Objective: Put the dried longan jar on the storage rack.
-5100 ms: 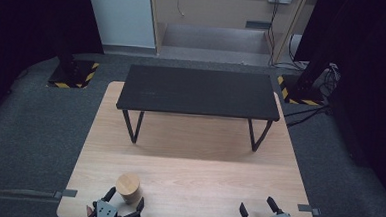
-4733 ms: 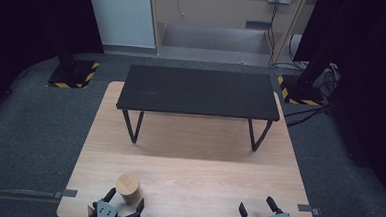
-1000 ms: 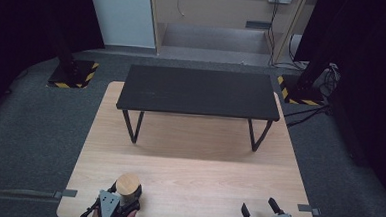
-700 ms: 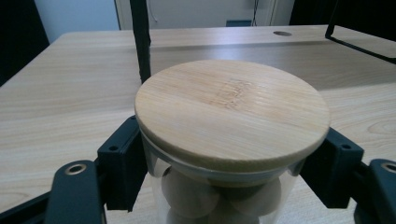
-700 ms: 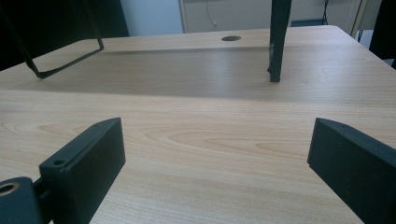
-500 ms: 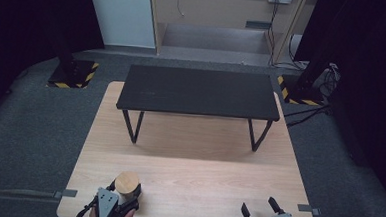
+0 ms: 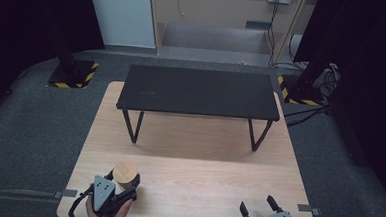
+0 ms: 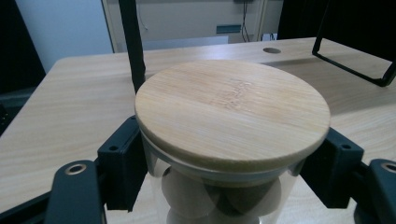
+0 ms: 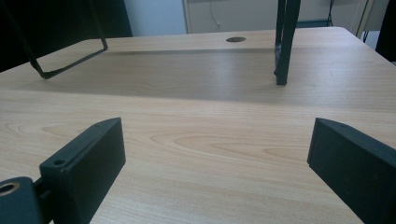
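Left claw [image 8: 219, 177] grips jar [image 8: 224, 140] near table [image 7: 198, 154] edge.

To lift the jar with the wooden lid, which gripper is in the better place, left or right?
Left. The left gripper has its jaws on both sides of the jar, just under the wooden lid. The right gripper is open over bare table, far from it.

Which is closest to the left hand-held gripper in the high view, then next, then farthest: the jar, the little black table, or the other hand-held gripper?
1. Jar: between the left hand-held gripper's jaws.
2. Little black table: ahead, mid-board.
3. Right hand-held gripper: across, near edge. Two and three are close.
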`<state>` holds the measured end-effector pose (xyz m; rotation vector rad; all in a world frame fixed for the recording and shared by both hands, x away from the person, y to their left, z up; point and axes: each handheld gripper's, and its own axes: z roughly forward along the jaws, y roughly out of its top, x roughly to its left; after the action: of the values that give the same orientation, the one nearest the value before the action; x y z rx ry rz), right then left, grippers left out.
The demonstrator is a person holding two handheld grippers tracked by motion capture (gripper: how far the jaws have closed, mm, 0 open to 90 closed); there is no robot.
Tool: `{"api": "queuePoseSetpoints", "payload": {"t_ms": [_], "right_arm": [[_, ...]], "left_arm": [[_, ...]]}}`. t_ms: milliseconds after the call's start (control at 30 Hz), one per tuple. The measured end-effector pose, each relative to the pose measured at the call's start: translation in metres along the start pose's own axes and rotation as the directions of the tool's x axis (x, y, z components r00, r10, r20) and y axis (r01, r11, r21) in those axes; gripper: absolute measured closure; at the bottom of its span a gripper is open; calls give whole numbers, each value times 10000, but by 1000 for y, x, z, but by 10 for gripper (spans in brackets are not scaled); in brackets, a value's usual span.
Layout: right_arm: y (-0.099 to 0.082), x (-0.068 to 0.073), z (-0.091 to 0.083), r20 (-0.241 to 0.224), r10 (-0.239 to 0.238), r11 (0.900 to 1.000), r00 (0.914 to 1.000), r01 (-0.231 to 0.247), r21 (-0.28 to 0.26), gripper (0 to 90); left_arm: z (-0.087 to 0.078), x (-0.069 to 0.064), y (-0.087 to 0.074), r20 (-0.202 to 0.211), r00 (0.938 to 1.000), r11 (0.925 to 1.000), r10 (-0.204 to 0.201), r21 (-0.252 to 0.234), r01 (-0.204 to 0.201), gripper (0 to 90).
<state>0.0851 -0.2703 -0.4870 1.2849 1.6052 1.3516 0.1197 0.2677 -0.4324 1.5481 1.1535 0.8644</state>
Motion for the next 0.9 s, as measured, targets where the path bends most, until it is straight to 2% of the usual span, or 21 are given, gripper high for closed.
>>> {"api": "queuePoseSetpoints", "payload": {"t_ms": [200,533,900], "right_arm": [[2,1,1,-21,-24,10000,10000,24,5,45],[3,1,2,-25,-10,10000,10000,10,-3,45],[4,0,2,-15,-34,10000,10000,34,6,46]], "left_arm": [[6,9,26,210,9998,10000,24,-11,-24,245],[13,14,57,487,9982,9991,347,-243,-335,245],[22,17,81,748,9957,9980,539,-373,-513,245]]}}
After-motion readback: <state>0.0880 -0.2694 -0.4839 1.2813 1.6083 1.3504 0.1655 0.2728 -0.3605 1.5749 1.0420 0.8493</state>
